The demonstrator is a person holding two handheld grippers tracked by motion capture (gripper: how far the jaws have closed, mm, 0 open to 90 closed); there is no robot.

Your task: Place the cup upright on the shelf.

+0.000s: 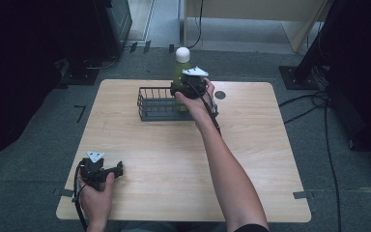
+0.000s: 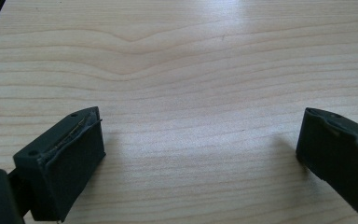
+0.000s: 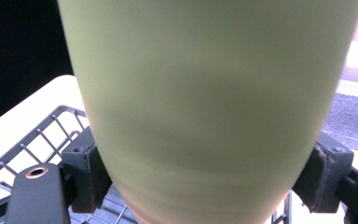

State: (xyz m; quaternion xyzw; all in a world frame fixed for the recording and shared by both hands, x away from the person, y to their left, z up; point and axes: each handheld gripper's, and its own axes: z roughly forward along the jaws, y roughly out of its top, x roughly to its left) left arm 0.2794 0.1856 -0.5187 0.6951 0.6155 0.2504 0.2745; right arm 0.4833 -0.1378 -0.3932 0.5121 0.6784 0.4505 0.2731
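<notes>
Right gripper view: right tongs [image 3: 205, 182] clamp the green bottle [image 3: 205, 102] over the wire basket [image 3: 42, 135]; left tongs [image 2: 200, 158] gape empty.

I see the green bottle [image 1: 180, 72] with its round white cap [image 1: 182, 53] standing upright over the right end of the black wire basket [image 1: 153, 105], which sits at the far middle of the wooden table; its smooth body looks pale green up close.

the bottle's [image 1: 181, 67] base seems hidden behind the right gripper [image 1: 189, 88].
</notes>
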